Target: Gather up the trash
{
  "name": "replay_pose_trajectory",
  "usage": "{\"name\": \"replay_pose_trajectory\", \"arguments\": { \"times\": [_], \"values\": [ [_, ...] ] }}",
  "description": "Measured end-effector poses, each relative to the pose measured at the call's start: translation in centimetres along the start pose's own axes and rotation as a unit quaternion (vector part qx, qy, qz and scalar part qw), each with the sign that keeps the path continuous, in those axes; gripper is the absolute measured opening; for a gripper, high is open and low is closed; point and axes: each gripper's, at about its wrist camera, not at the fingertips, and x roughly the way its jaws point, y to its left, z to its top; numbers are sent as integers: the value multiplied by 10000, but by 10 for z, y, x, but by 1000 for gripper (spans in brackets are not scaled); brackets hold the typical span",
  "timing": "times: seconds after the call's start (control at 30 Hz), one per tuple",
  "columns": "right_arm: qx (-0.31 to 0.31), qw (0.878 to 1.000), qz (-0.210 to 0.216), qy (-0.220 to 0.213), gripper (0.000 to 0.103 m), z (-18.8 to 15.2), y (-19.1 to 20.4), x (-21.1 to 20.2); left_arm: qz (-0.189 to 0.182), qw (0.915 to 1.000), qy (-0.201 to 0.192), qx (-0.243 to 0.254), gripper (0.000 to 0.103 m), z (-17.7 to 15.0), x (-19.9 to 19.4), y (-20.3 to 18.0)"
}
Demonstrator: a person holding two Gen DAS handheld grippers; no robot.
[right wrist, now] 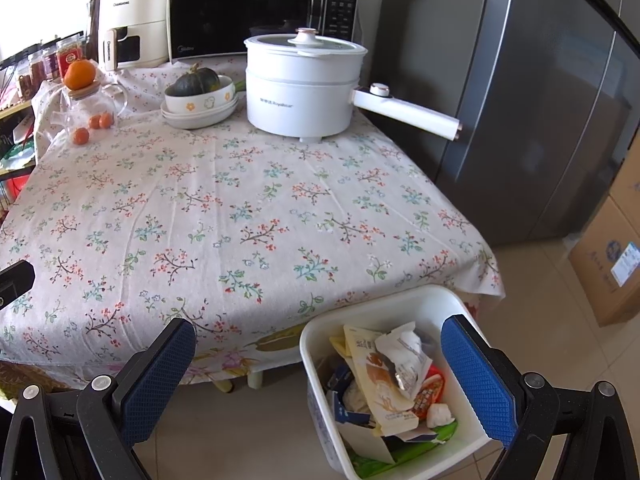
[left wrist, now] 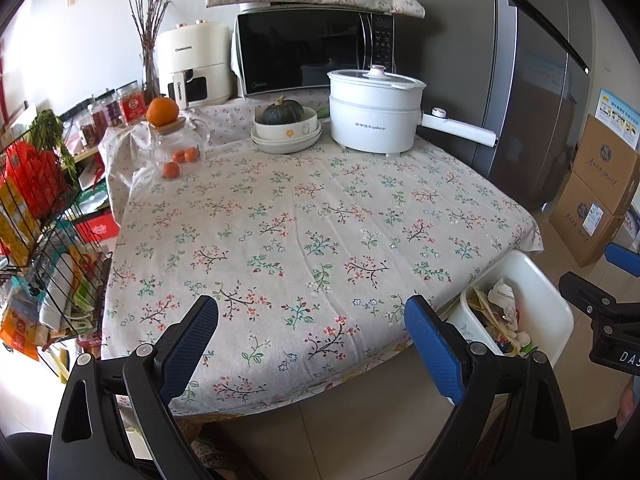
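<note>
A white bin (right wrist: 320, 364) stands on the floor at the table's front right corner, filled with wrappers and crumpled paper (right wrist: 396, 372). It also shows in the left wrist view (left wrist: 552, 312). My right gripper (right wrist: 320, 376) is open and empty, held above the bin's near side. My left gripper (left wrist: 312, 344) is open and empty, over the table's front edge. The right gripper's body (left wrist: 600, 316) shows at the right of the left wrist view. The floral tablecloth (left wrist: 300, 220) in front of both grippers carries no loose trash.
At the table's back stand a white electric pot (left wrist: 372, 116), a bowl with a squash (left wrist: 286, 124), a glass jar with oranges (left wrist: 176, 140), a microwave (left wrist: 312, 48) and an air fryer. A wire rack (left wrist: 44, 220) is left, a fridge (right wrist: 540, 100) and cardboard boxes (left wrist: 600, 200) right.
</note>
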Motion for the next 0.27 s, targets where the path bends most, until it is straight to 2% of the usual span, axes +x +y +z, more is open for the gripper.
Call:
{"name": "replay_pose_trajectory", "arguments": {
  "times": [0.27],
  "values": [
    [-4, 10000, 4, -4, 101, 0, 0, 0, -63, 9998, 151, -59, 96, 0, 10, 4]
  ]
}}
